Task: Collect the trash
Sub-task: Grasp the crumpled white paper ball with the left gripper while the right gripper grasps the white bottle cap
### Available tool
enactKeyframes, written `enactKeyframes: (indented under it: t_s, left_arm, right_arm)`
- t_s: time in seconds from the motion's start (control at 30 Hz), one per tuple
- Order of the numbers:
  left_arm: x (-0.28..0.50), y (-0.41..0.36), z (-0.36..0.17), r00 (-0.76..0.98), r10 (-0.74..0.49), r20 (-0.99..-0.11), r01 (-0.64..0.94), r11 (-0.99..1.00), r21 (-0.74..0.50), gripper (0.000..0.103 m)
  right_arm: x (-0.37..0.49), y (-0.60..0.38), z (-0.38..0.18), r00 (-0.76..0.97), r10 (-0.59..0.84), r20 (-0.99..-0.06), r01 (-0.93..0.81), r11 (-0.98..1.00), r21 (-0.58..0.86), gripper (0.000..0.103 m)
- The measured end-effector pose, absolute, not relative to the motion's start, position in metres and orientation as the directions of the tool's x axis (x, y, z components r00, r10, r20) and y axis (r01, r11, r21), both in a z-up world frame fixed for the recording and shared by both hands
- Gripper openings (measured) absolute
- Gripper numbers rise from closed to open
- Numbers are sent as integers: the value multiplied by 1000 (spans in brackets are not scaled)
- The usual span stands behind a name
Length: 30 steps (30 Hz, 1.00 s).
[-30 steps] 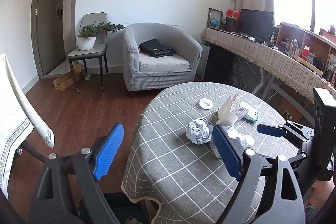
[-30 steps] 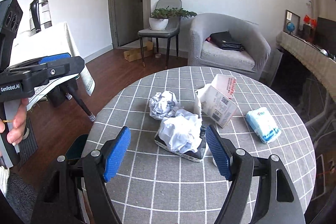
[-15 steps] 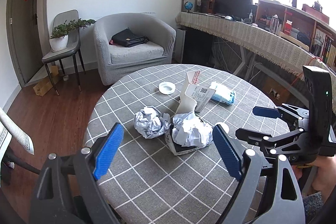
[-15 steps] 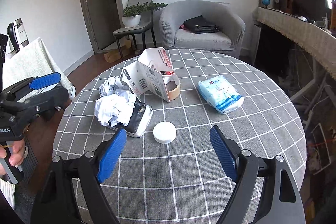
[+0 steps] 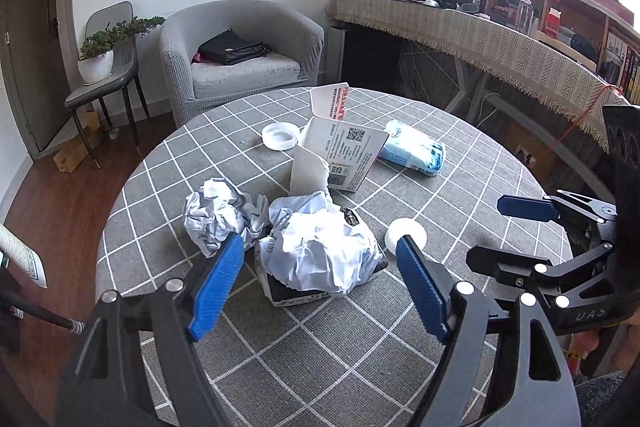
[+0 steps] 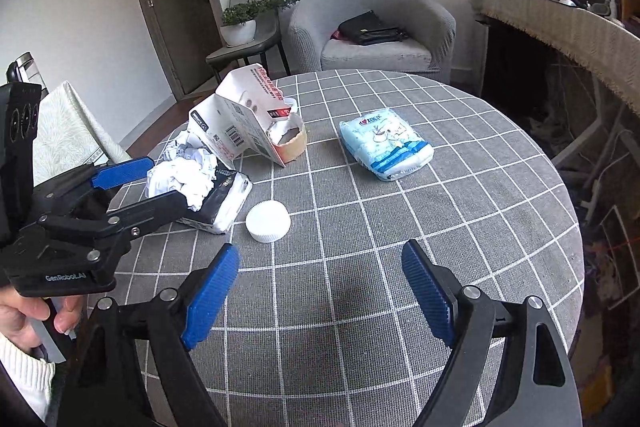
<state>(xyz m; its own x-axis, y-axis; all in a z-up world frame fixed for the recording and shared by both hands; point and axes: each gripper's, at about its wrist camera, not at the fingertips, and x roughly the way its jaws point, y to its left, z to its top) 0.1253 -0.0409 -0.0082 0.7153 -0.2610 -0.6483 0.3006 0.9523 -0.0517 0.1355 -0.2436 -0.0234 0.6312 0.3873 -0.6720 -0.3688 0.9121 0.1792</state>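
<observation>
A round bench (image 5: 460, 163) under a grey checked cloth carries all the trash, and none of it appears collected yet, so the task looks barely begun. The left gripper (image 5: 320, 283) hovers low over a crumpled white paper wad (image 5: 320, 247) lying on a black-and-white packet (image 5: 292, 293); its jaws have just been closing, with the wad between them, but the blue pads do not yet press on it. A second crumpled paper ball (image 5: 216, 213) sits just left of that pile. Behind stand a torn white carton (image 5: 340, 151), a blue-and-white tissue pack (image 5: 416, 151) and a shallow white dish (image 5: 280, 135). A white bottle cap (image 6: 268, 221) lies near the packet. The right gripper (image 6: 320, 291) hangs over bare cloth just short of the cap, jaws apart and empty, having just been opening. Only the right wrist view shows a roll of brown tape (image 6: 289, 143) tucked against the carton, and a hand (image 6: 24, 315) holding the left gripper. Only the left wrist view shows the dish plainly.
</observation>
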Motion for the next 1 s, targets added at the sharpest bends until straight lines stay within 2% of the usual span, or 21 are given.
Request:
enactKeyframes:
  t_s: [0.03,0.07,0.17,0.23,0.37,0.6,0.77,0.87,0.93,1.0]
  left_arm:
    - [128,-41,-10,709,-261,-655,297,953,-59,67]
    - [130,-42,-12,705,-258,-661,293,954,-60,65]
    - [132,-42,-12,709,-245,-661,280,958,-55,62]
    - [131,-40,-10,718,-236,-655,265,963,-56,60]
    - [129,-39,-7,715,-249,-654,277,959,-62,59]
    - [122,-34,-2,707,-269,-654,311,949,-53,60]
    - [118,-22,4,713,-273,-646,309,949,-61,60]
    - [116,-13,7,717,-274,-641,304,950,-66,60]
    - [114,-8,8,720,-271,-639,300,952,-65,60]
    - [113,-3,9,720,-270,-639,297,953,-68,60]
  right_arm:
    - [135,-243,-24,628,390,-673,-375,910,178,84]
    - [134,-242,-24,625,394,-674,-382,907,175,84]
    - [130,-237,-22,621,398,-675,-399,902,165,84]
    - [130,-236,-23,616,401,-678,-406,899,164,77]
    - [134,-234,-25,609,400,-685,-408,898,162,74]
    - [143,-224,-26,592,392,-704,-409,899,157,61]
    - [151,-209,-31,565,387,-729,-425,894,145,56]
    - [152,-199,-31,574,354,-738,-436,895,90,53]
    - [154,-194,-31,582,333,-742,-432,899,65,48]
    - [156,-190,-31,586,313,-747,-425,904,45,48]
